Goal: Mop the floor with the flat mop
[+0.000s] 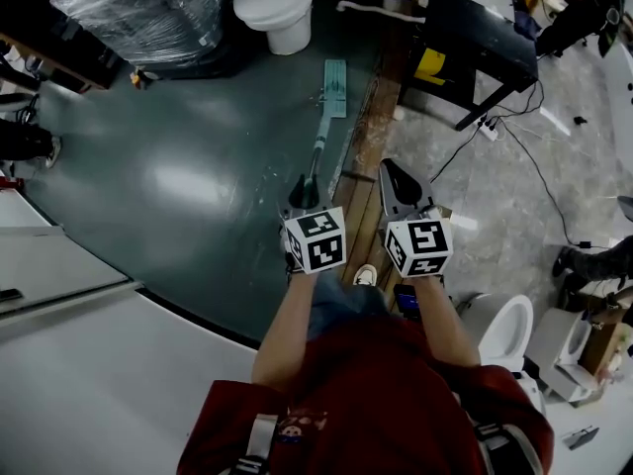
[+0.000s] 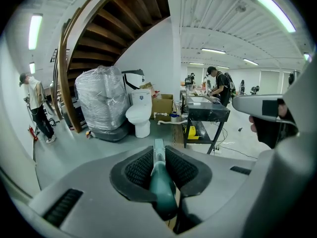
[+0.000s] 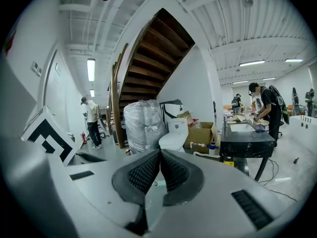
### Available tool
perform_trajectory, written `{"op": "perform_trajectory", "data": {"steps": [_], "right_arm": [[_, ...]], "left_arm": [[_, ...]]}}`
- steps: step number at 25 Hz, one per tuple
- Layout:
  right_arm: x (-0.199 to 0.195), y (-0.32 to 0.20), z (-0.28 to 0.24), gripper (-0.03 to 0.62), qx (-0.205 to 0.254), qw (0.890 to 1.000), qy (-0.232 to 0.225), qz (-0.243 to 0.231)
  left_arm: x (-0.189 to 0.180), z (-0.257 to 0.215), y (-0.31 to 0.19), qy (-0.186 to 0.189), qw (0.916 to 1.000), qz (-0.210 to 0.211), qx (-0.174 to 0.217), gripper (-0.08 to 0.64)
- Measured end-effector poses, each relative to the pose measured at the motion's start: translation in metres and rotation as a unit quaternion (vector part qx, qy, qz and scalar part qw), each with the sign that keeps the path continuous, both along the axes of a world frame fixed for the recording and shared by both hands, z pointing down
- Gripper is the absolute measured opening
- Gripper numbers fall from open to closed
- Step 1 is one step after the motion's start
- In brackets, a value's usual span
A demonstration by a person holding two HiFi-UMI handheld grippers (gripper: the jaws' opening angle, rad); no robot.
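1. Left gripper (image 2: 158, 165) is clamped on the flat mop's handle (image 1: 319, 148), at its near end.
2. Mop head (image 1: 335, 87) lies flat on the green floor (image 1: 178, 166), far from the gripper and just right of the white toilet (image 1: 277, 3).
3. Right gripper (image 3: 159, 155) has its jaws pressed together, holding nothing, right of the handle.

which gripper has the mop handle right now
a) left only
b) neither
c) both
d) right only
A: the left gripper has its jaws closed on the green mop handle, while the right gripper has its jaws together with nothing between them.
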State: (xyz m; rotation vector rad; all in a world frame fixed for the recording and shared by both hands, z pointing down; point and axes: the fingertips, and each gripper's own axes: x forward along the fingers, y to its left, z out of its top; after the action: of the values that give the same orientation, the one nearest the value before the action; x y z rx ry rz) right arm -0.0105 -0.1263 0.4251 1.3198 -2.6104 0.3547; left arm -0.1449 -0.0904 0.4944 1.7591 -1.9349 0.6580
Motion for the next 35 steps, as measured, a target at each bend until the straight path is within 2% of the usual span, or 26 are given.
{"op": "perform_trajectory", "data": {"steps": [8, 20, 28, 35], "right_arm": [[0.019, 0.029, -0.018, 0.02, 0.013, 1.0, -0.009, -0.003], [0.06, 0.088, -0.021, 0.02, 0.025, 1.0, -0.019, 0.003], [0.061, 0.119, -0.03, 0.02, 0.029, 0.999, -0.02, -0.012], [0.051, 0.135, -0.033, 0.02, 0.029, 0.999, -0.017, -0.035]], "left_arm": [[0.021, -0.016, 0.045, -0.007, 1.0, -0.002, 0.002, 0.089], [0.052, -0.022, 0.138, -0.008, 0.9999, -0.003, -0.007, 0.089], [0.064, -0.038, 0.18, -0.01, 0.9999, -0.003, -0.009, 0.089], [0.071, -0.039, 0.188, -0.004, 0.9999, -0.003, -0.01, 0.089]]}}
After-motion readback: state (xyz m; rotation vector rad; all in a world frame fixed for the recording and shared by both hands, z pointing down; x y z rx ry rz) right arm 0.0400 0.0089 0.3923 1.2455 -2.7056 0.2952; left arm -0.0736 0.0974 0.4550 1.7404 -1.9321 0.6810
